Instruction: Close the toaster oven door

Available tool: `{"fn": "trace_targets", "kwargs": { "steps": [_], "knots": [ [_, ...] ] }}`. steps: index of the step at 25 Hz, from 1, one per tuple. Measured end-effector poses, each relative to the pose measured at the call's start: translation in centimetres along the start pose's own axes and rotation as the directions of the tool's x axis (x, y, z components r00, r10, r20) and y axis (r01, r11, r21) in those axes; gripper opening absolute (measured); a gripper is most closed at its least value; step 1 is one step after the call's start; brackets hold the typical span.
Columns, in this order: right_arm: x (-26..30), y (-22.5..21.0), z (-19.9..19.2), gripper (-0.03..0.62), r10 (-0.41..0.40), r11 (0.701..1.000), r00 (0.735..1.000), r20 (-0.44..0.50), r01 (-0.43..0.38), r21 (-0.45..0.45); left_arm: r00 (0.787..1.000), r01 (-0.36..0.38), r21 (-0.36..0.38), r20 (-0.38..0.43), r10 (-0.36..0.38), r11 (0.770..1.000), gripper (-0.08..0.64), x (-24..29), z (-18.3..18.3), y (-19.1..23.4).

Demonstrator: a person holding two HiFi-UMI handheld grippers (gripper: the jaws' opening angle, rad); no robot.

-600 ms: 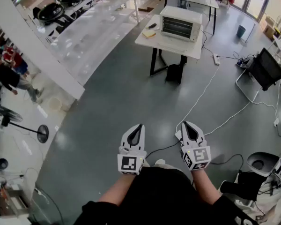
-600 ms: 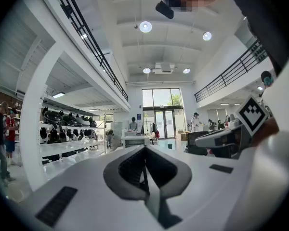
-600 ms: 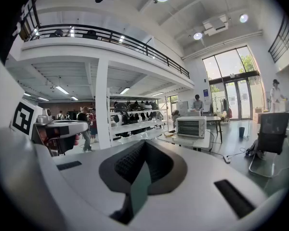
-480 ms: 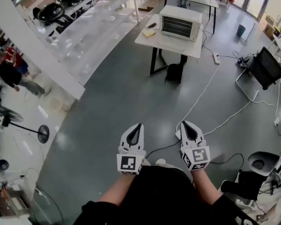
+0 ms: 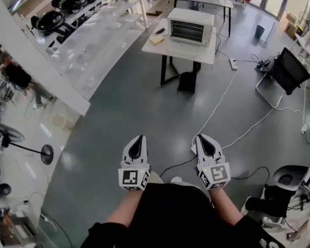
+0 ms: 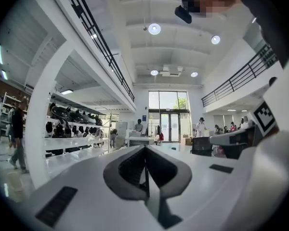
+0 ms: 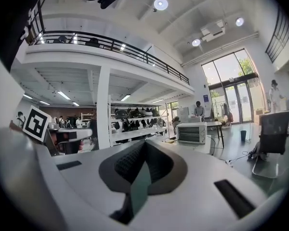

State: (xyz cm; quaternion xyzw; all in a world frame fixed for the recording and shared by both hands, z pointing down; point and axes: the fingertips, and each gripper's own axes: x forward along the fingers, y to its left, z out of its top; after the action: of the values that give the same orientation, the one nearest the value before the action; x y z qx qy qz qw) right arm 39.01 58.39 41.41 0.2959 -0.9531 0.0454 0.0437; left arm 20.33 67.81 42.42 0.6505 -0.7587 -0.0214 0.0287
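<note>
The white toaster oven (image 5: 190,26) stands on a white table (image 5: 182,49) far ahead across the grey floor; it also shows small in the right gripper view as the toaster oven (image 7: 191,133). From here I cannot tell how its door stands. My left gripper (image 5: 138,139) and right gripper (image 5: 202,138) are held close in front of the body, side by side, pointing towards the table. In the left gripper view the left gripper (image 6: 145,150) has its jaws together with nothing between them. The right gripper (image 7: 144,146) is likewise shut and empty.
A black bag (image 5: 185,80) sits under the table. White cables (image 5: 225,98) and a power strip (image 5: 233,63) cross the floor ahead and to the right. A black chair (image 5: 284,74) stands at right, long white shelving (image 5: 88,40) at left, a floor fan (image 5: 41,153) nearer left.
The head view has shifted a little: the table and oven sit slightly further left. Both grippers have slid a little down and left in the view, still shut.
</note>
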Motion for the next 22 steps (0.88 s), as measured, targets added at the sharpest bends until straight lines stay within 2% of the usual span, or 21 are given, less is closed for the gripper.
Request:
{"fn": "trace_targets", "kwargs": {
  "steps": [2,4,7,12,19,22],
  "knots": [
    [-0.2,-0.1,-0.4,0.021,-0.028,1.000,1.000,0.002,0.028,-0.010,1.000,-0.011,0.002,-0.003,0.011,1.000,0.018,-0.3,0.0,0.5],
    [-0.2,-0.3,-1.6,0.021,-0.057,0.998,0.998,-0.041,0.056,-0.018,1.000,-0.017,0.013,0.002,0.017,1.000,0.018,-0.5,0.3,0.8],
    [0.1,-0.2,-3.5,0.021,-0.050,0.999,0.994,-0.097,0.051,0.002,1.000,-0.015,0.047,-0.002,0.015,0.999,0.018,-0.6,0.1,0.9],
    [2.4,0.6,-4.4,0.021,-0.043,0.999,0.993,-0.111,0.043,0.002,1.000,-0.002,0.029,-0.009,0.003,1.000,0.018,1.3,-0.9,2.7],
    [8.6,-0.2,-5.4,0.021,-0.057,0.998,0.984,-0.171,0.054,-0.025,0.998,0.057,-0.008,0.004,-0.057,0.998,0.018,7.2,-2.2,6.2],
    [12.0,-1.3,-5.9,0.021,-0.071,0.997,0.977,-0.201,0.065,-0.038,0.997,0.075,0.001,-0.010,-0.075,0.997,0.018,10.9,-3.1,8.2]
  ]
}}
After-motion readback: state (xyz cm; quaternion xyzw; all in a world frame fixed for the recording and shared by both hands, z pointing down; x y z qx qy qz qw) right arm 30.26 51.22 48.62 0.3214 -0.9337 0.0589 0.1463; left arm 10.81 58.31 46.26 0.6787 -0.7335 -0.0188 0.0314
